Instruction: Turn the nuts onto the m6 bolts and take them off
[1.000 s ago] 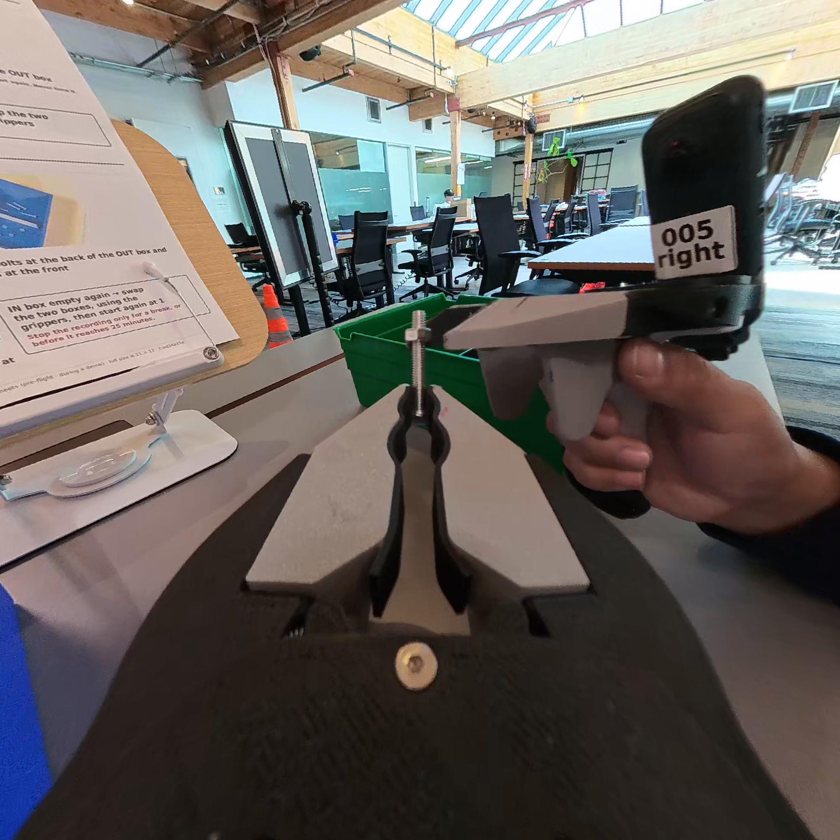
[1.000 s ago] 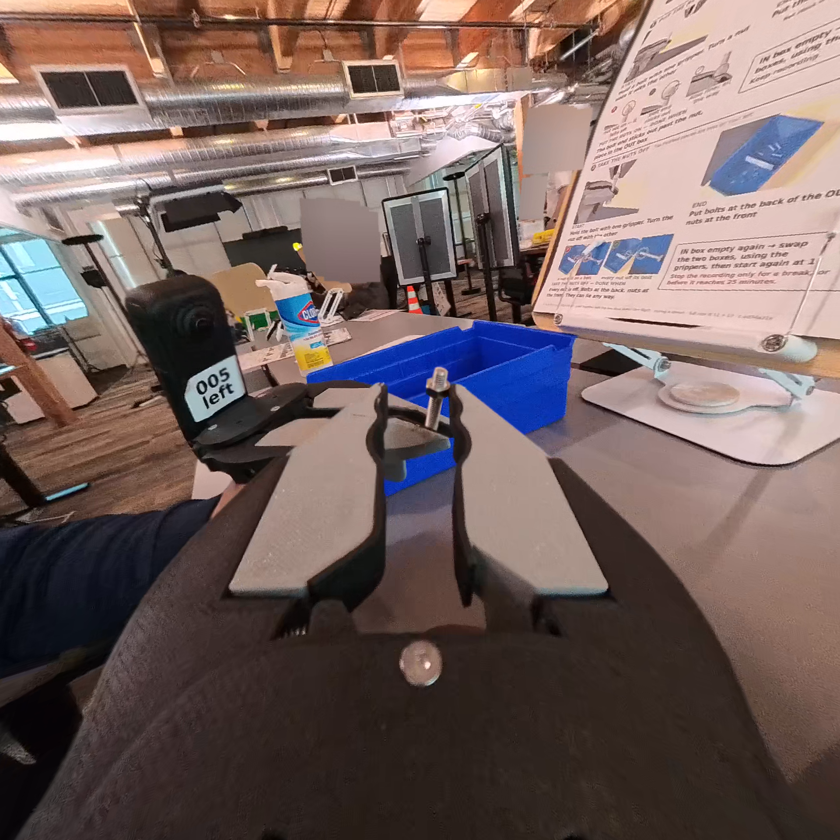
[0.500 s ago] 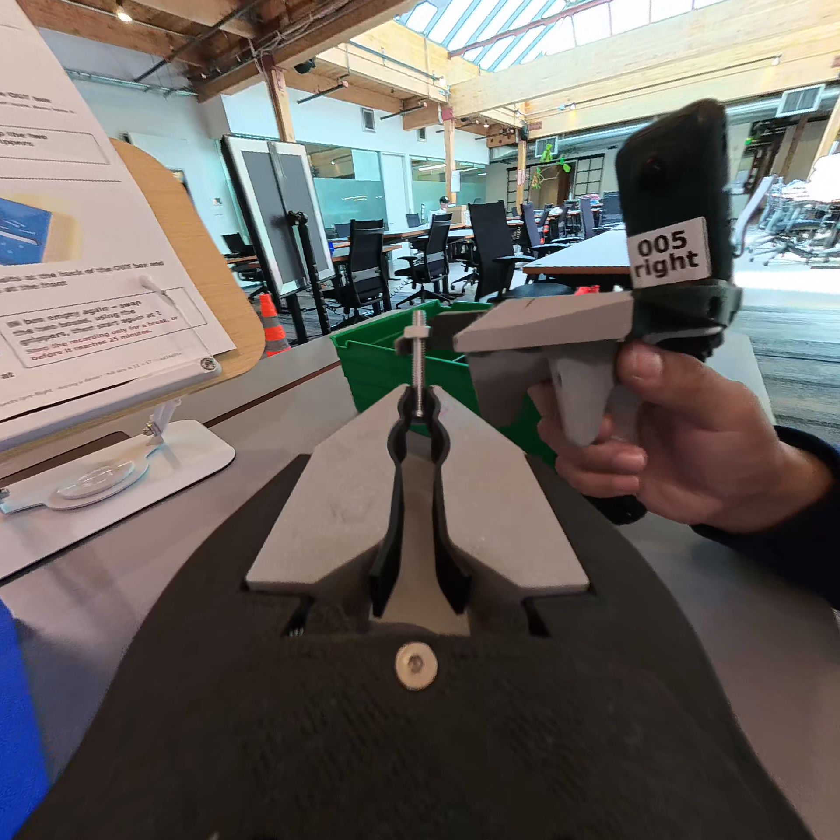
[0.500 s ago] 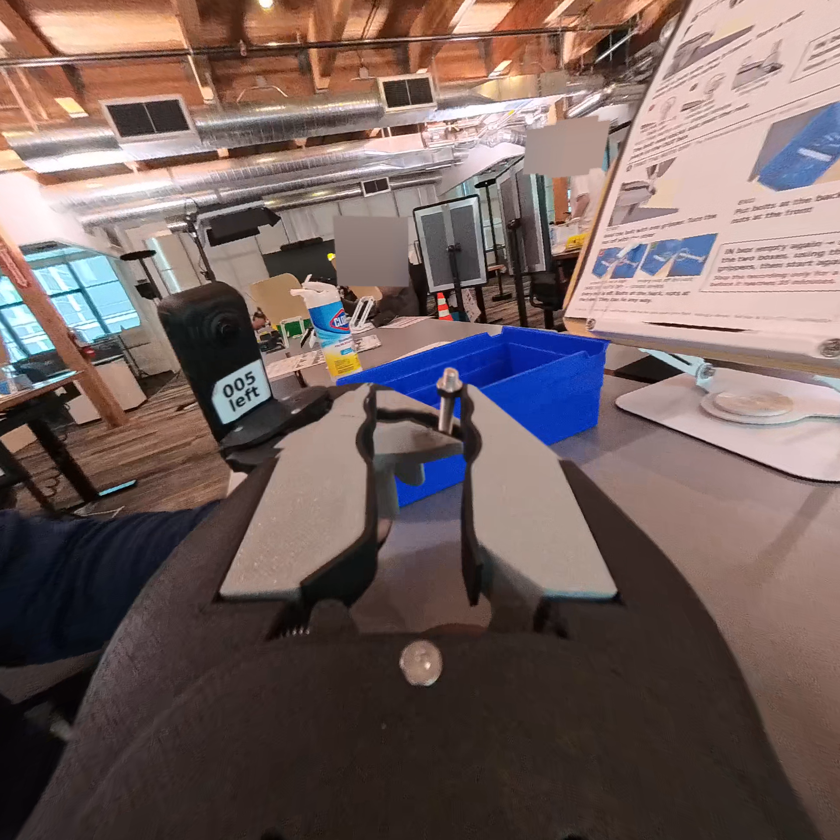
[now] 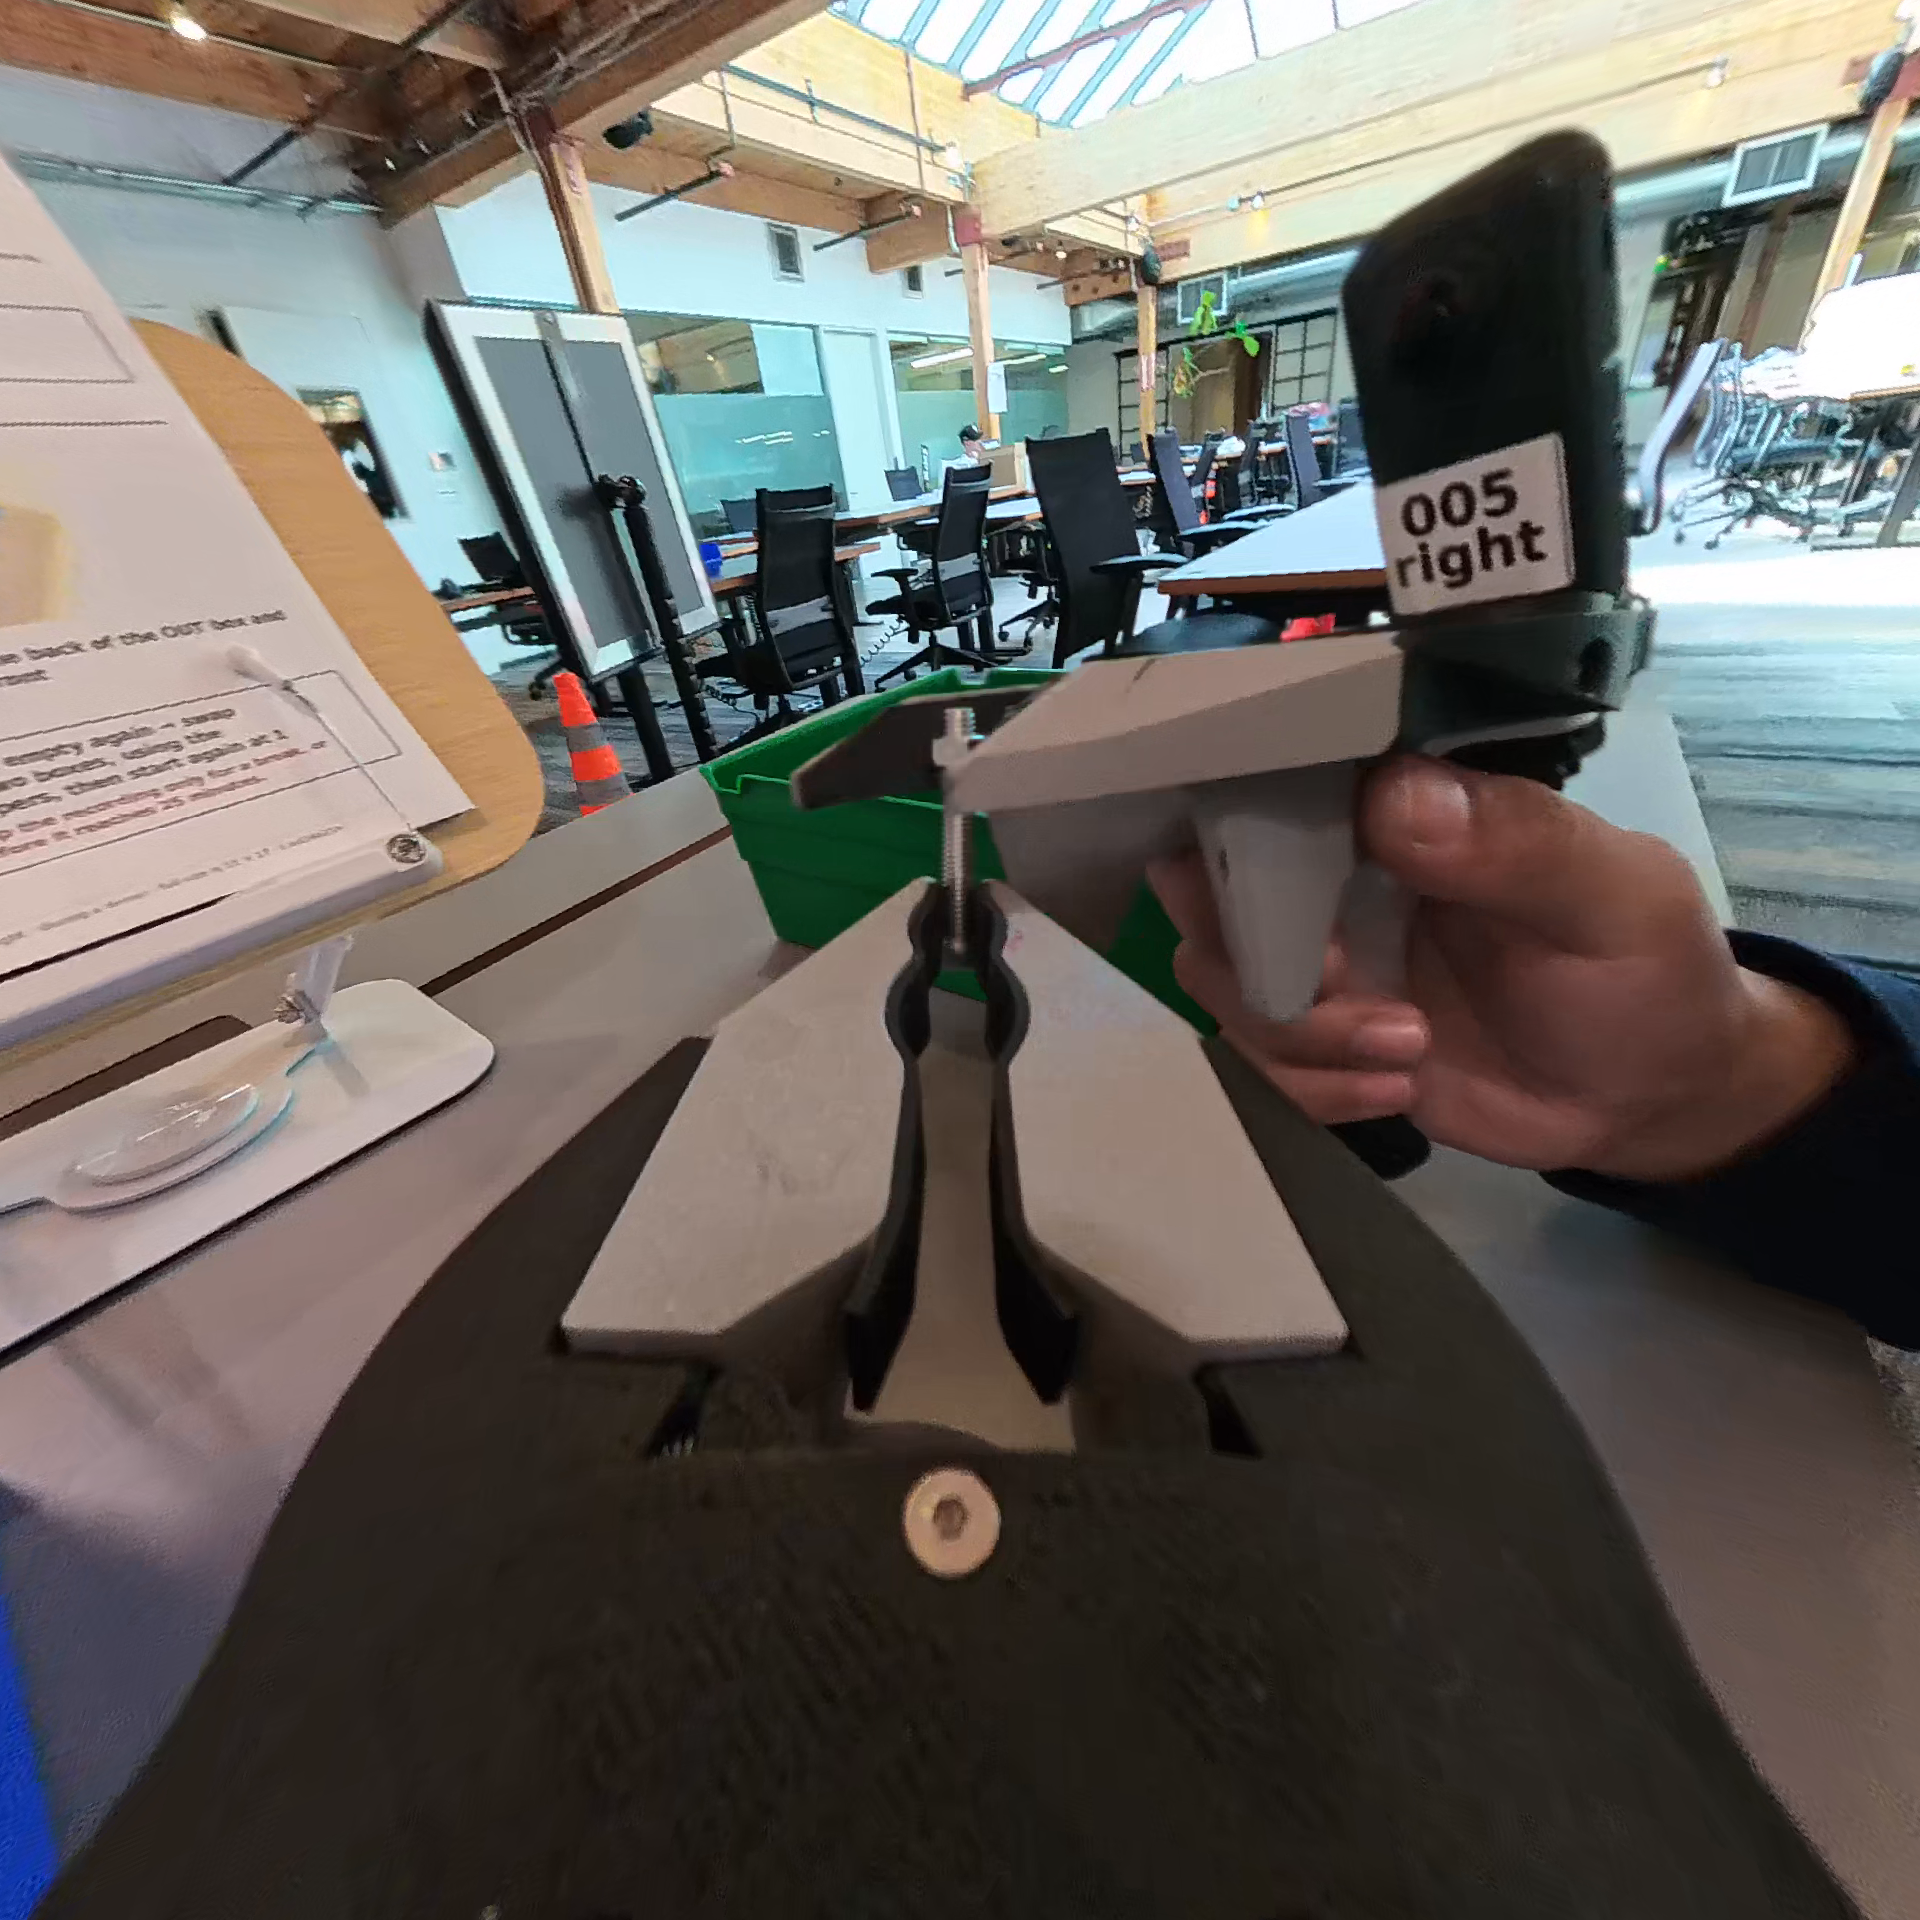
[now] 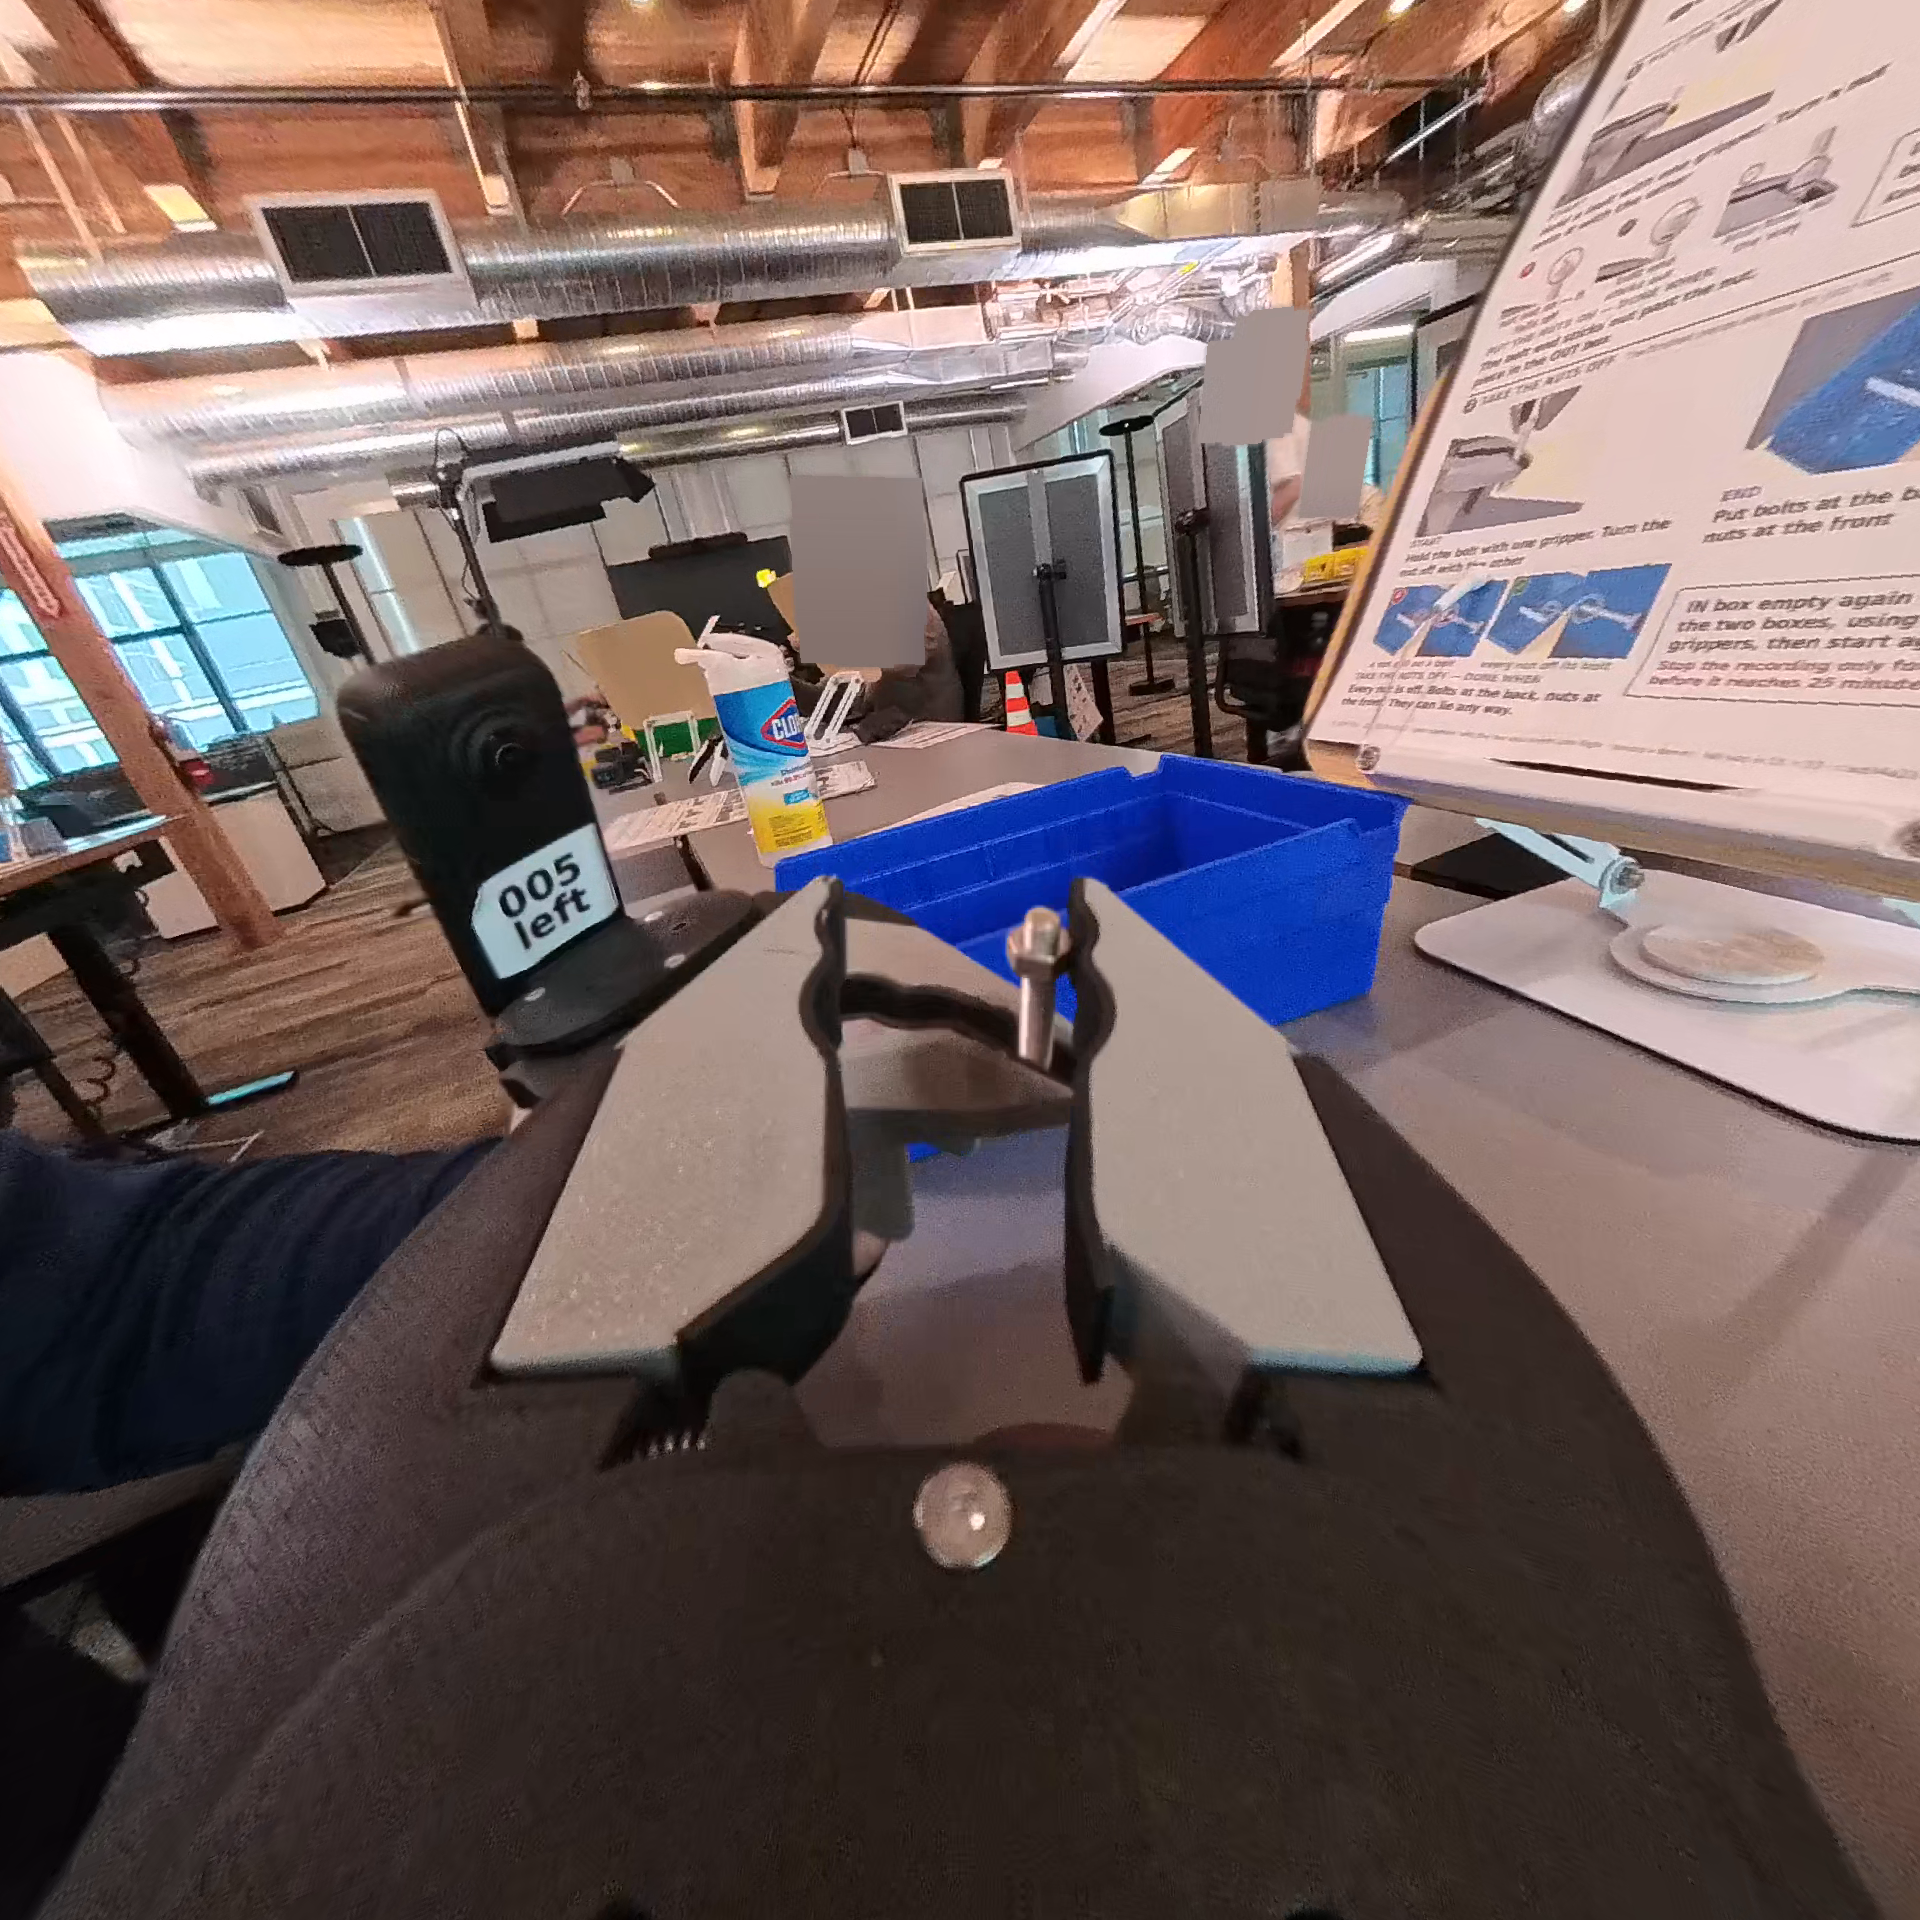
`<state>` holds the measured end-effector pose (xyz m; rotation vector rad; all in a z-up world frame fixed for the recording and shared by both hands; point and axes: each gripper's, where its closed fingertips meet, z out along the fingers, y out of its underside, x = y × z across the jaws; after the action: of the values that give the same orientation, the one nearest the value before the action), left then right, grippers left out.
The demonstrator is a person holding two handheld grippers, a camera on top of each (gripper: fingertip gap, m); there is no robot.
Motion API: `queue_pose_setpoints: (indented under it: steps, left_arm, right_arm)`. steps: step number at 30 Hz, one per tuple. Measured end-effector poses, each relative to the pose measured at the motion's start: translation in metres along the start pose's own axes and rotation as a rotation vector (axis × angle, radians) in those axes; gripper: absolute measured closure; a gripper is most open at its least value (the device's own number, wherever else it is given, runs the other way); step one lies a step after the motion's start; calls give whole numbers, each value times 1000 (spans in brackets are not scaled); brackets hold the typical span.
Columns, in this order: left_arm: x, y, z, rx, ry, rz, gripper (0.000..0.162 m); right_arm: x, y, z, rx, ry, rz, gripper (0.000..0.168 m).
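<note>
Over table [image 5: 623, 935] – bolt [image 5: 956, 831] upright in left tool [image 5: 958, 935], right tool's [image 6: 956, 977] tips beside nut [image 5: 956, 750].

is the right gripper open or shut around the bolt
Open: the right gripper's fingers stand apart, and the nut on the bolt sits by one finger.

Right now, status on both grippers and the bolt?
Left gripper shut on bolt, upright. Right gripper open around nut near top. Nothing in the way.

Two hand-held grippers meeting tip to tip.

The left gripper [image 5: 957, 935] points forward, its fingers nearly closed, pinching at the tips. The right gripper [image 6: 956, 971] (gripped by a hand [image 5: 1538, 997] in a dark sleeve) lies level across the left one's tips, jaws parted wide.
</note>
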<state>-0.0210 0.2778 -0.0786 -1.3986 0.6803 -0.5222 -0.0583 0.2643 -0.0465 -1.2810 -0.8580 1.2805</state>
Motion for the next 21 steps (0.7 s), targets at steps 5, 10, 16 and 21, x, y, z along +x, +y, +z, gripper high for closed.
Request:
queue_pose_setpoints:
  steps: [5,10,16,21]
  left_arm:
    - [-12,-3,-4,15,-50,-15,160]
    - [-20,-4,-7,18,-63,-35,160]
    - [10,10,7,-49,23,34,160]
    - [-21,0,-6,-7,-73,-16,160]
  right_arm:
    - [15,-5,-9,21,80,-20,135]
    - [11,1,-6,-12,27,19,138]
    - [6,10,3,-63,58,-53,129]
    - [18,0,-7,-7,77,18,131]
